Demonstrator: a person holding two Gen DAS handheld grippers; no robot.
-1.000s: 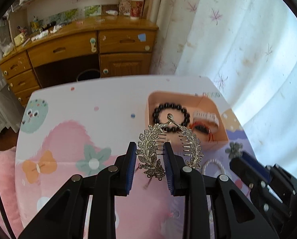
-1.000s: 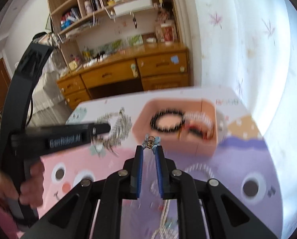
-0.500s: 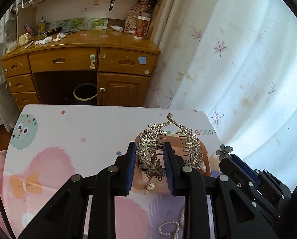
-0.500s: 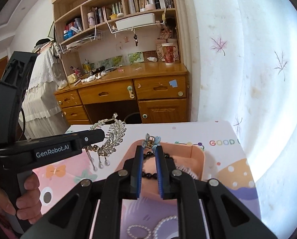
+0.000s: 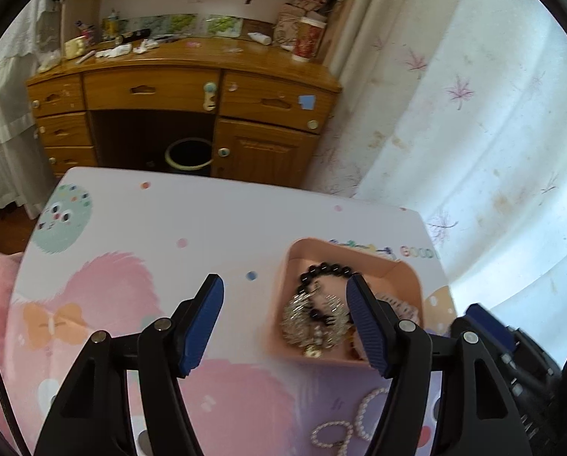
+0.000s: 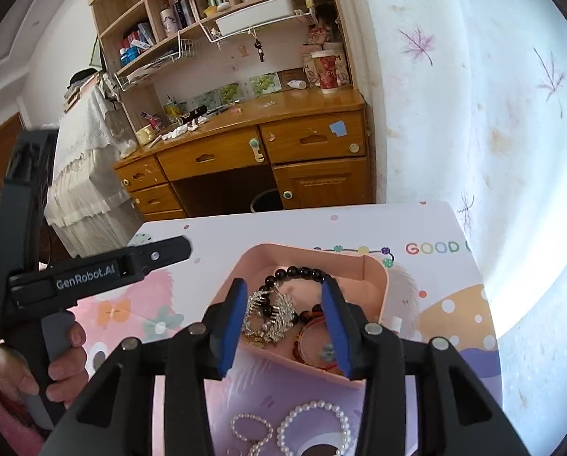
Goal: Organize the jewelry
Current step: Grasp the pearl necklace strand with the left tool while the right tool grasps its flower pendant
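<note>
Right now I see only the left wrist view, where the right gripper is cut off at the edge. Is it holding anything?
Observer: No. The right gripper has just been opening. Its jaws stand apart above the pink tray, with nothing gripped between them.
Operator: Is there something small in the tray that my own finger hides?
Observer: Yes. What looks like a small pale-blue clip lies in the tray's near end, beside a red bracelet.
</note>
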